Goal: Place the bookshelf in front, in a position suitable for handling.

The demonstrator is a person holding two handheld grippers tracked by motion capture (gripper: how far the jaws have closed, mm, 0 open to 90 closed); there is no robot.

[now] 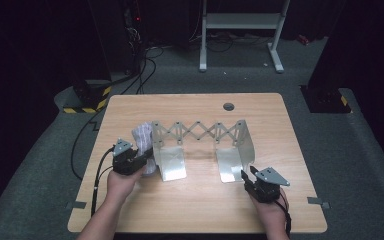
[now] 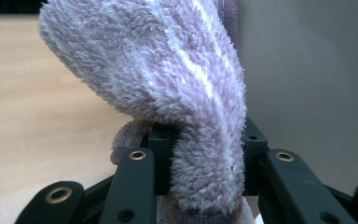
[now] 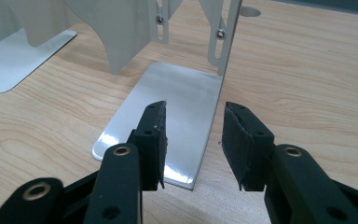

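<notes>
Nearest, the right gripper point(image 3: 193, 144) waits with its jaws parted and empty by the right foot plate of the shiny extending metal rack point(image 1: 198, 132), probably to steady it. Further left, the left gripper point(image 2: 200, 163) pinches the fluffy lilac-and-white striped sock point(image 2: 168, 88), raised beside the rack's left wall for loading.

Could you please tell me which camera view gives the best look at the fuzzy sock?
The left gripper view: the sock is close up, its lilac pile and white stripes clear, pinched between the left gripper jaws. The high view shows it small, beside the metal rack.
</notes>
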